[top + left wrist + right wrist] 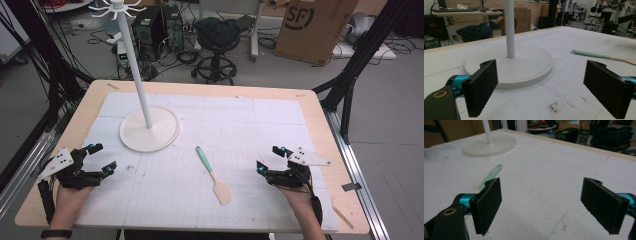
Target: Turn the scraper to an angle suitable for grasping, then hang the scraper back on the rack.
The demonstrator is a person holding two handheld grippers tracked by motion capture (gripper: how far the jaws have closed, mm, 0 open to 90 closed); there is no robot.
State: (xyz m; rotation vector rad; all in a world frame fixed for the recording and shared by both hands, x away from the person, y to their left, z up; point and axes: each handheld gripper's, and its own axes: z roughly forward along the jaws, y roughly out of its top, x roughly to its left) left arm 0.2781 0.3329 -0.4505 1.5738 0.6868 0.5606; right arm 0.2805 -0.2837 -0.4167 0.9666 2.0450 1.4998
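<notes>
A spatula (213, 175) with a mint-green handle and a pale wooden blade lies flat on the white mat, near the table's middle front. Its handle (590, 54) shows at the right of the left gripper view and the same spatula (489, 176) lies behind the left jaw in the right gripper view. A white stand (149, 129) with a round base and a tall pole rises at the back left; its base (509, 65) lies straight ahead of the left gripper. My left gripper (101, 158) rests open at the front left, empty. My right gripper (270, 159) rests open at the front right, empty.
The white gridded mat (250, 125) covers most of the wooden table (320, 125). Hooks fan out at the top of the stand's pole (116, 7). Beyond the table stand a stool (218, 47), computer towers and a cardboard box (315, 27).
</notes>
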